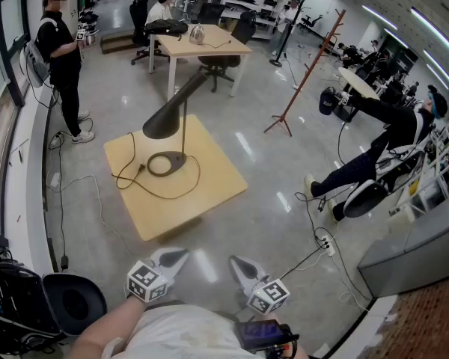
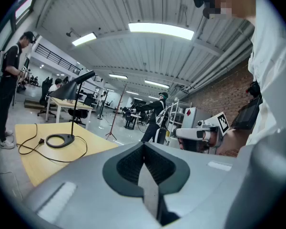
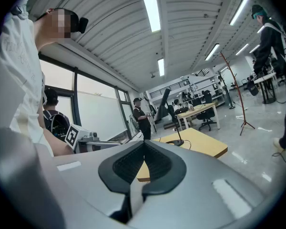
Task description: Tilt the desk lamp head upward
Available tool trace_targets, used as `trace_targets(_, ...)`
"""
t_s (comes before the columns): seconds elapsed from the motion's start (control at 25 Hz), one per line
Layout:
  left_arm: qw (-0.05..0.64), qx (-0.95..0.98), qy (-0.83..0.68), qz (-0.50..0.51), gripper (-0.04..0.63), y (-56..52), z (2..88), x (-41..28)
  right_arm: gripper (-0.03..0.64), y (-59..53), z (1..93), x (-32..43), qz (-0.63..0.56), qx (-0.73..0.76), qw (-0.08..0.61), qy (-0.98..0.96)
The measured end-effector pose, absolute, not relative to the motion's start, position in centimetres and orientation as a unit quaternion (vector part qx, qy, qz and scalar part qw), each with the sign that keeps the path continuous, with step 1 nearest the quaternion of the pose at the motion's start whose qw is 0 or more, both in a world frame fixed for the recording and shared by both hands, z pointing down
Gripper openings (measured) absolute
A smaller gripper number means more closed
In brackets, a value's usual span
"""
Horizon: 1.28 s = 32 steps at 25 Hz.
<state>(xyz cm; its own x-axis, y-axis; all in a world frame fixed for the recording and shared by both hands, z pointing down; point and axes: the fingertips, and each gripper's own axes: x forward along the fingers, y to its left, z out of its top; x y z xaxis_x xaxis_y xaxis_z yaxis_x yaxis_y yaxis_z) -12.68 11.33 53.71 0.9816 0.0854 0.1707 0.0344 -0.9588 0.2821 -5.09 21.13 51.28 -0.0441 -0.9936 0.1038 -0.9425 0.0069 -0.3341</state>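
Observation:
A dark desk lamp stands on a low wooden table [image 1: 209, 182]. Its long cone head [image 1: 172, 109] slopes down to the left, over a ring base [image 1: 165, 164] and a thin stem. A black cord loops across the tabletop. Both grippers are held close to my body, well short of the table. My left gripper [image 1: 181, 256] is shut with nothing in it, and my right gripper [image 1: 236, 262] is shut and empty too. The lamp head [image 2: 76, 86] shows far off in the left gripper view, and the lamp [image 3: 168, 104] small and distant in the right gripper view.
A person [image 1: 63, 54] in black stands at the far left. A second wooden desk [image 1: 202, 47] with chairs is behind the lamp table. A coat stand [image 1: 307, 73] leans at the right. A person [image 1: 382, 148] in black is at the right. A cable and power strip [image 1: 325, 244] lie on the floor.

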Motion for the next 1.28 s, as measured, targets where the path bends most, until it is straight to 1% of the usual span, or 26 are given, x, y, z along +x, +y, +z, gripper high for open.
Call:
trace_targets(0.24,0.153,0.984,0.03,0.088,0.002,15.7,53.2,-10.6,0.012,25.4,50.8,-3.5,-0.157,-0.687,0.065,0.706)
trace_targets(0.4,0.159,0.983,0.028,0.087,0.002,16.2,52.6,-9.7,0.014,25.6,50.3,-2.2,-0.152,-0.695,0.078,0.699)
trace_targets(0.48,0.161,0.983,0.023,0.087,0.002,16.5,52.5,-9.5,0.014,25.7,50.4,-1.8,-0.15,-0.693,0.071,0.702)
trace_targets(1.04,0.148,0.983,-0.022,0.106,0.002,16.6,52.2,-9.3,0.012,25.5,51.5,0.7,-0.159,-0.678,0.087,0.712)
trace_targets(1.28,0.145,0.983,-0.02,0.108,0.002,18.4,52.2,-7.9,0.011,27.4,51.6,1.8,-0.152,-0.678,0.073,0.715)
